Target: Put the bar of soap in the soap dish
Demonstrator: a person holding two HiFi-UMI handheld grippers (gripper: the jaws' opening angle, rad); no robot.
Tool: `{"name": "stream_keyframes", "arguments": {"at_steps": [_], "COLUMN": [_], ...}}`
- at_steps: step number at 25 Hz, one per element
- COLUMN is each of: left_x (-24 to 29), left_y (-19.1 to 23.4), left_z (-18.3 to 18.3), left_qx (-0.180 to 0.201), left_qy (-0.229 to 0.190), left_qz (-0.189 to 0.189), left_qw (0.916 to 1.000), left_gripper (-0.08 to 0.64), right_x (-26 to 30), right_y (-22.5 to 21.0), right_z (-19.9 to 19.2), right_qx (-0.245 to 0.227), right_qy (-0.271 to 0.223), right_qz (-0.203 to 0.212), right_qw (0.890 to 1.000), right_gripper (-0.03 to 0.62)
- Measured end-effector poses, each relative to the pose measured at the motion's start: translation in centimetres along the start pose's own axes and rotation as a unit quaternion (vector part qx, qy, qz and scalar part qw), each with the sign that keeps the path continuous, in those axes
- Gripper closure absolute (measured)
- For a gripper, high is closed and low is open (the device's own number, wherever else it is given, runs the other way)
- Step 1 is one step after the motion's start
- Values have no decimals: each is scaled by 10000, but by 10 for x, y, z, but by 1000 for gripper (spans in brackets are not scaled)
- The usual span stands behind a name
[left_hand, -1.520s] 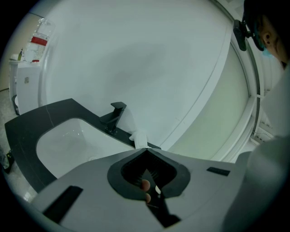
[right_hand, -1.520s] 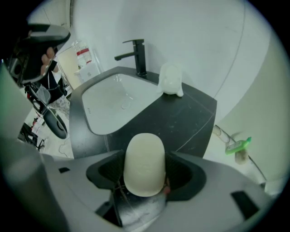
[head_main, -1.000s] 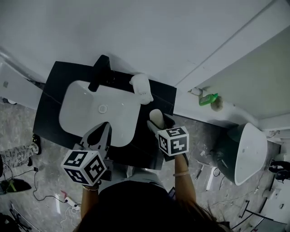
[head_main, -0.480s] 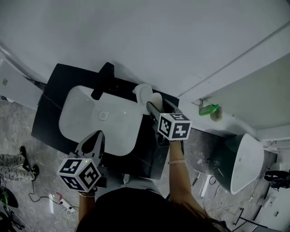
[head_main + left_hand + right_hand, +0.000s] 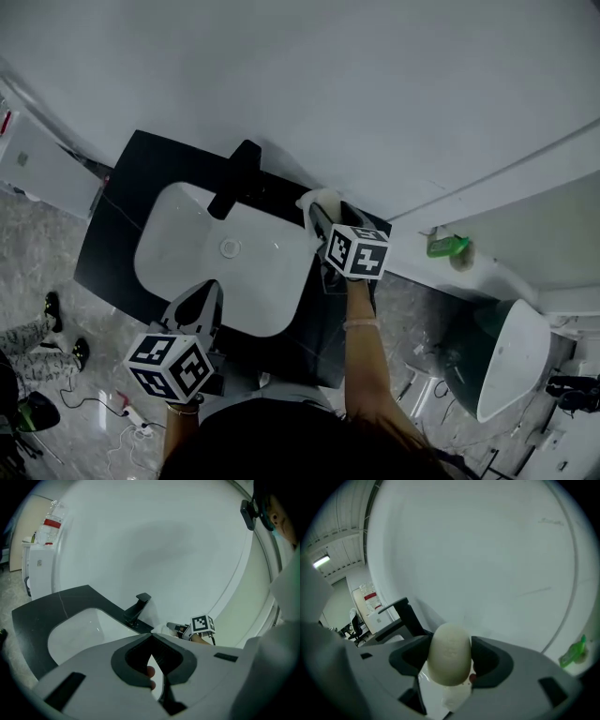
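A cream oval bar of soap (image 5: 450,652) is clamped between the jaws of my right gripper (image 5: 450,645). In the head view my right gripper (image 5: 319,214) reaches to the back of the black counter, right over the white soap dish (image 5: 315,197). The dish (image 5: 443,693) shows glossy white just beneath the soap; whether they touch I cannot tell. My left gripper (image 5: 204,298) hovers at the basin's front edge, shut, with nothing in it. From the left gripper (image 5: 152,635) view, the right gripper (image 5: 176,627) and the dish (image 5: 161,629) are small beside the faucet.
A white basin (image 5: 192,267) is set in the black counter (image 5: 117,211), with a black faucet (image 5: 236,176) at its back and a wall behind. A green bottle (image 5: 447,247) stands on a ledge to the right, above a toilet (image 5: 511,352).
My right gripper carried the soap from the counter's front right to the back, over the soap dish. My left gripper stayed near the basin's front edge.
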State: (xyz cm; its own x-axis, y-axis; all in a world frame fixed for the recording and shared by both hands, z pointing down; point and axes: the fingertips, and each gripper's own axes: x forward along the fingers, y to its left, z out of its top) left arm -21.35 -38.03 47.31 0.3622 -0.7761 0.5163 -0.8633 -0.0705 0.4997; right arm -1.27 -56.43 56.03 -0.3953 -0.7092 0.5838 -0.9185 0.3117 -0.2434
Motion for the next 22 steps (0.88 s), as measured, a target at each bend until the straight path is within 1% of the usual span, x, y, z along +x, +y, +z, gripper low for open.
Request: {"name": "stream_keyframes", "arguments": {"at_steps": [5, 13, 16, 22], "left_x": [4, 9, 9, 4], "left_y": [10, 11, 11, 7], "left_z": [2, -2, -1, 0], "left_qx": [-38, -32, -66, -33], "left_qy": [41, 148, 138, 69], "left_qz": [123, 152, 149, 152], "left_qw": [9999, 9998, 9998, 9999], "left_gripper": [566, 566, 566, 566], "right_x": [16, 28, 29, 17], "right_y": [-9, -11, -10, -12], "right_z": [-15, -32, -33, -18], "right_qx": [-237, -649, -844, -782], "right_qy": [281, 533, 528, 253], "right_qz": [-155, -279, -343, -427], "right_qw": [9992, 9961, 9944, 9957], "right_gripper": [295, 295, 295, 294]}}
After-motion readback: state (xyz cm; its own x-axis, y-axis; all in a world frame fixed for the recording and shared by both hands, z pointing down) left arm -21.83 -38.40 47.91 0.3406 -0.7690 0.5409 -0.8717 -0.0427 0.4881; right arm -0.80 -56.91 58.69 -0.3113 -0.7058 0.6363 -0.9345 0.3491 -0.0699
